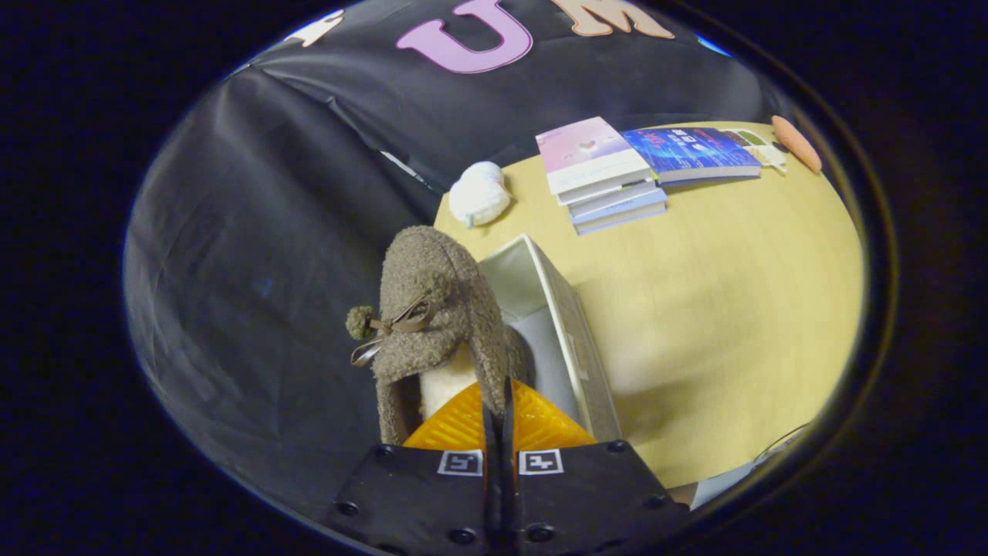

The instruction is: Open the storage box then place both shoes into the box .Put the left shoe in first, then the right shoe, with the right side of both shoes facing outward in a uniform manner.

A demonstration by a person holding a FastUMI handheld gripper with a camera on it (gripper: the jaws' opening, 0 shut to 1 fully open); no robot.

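With the tongs (498,401) pinched narrow on the shoe's (432,309) collar, it hangs over the open box (567,309) on the worktop (733,309) — lower it slowly, right side outward, before letting go.

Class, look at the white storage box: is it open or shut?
Open. The storage box shows its bare inner walls, with no lid over it, beside the fuzzy shoe pinched in the gripper.
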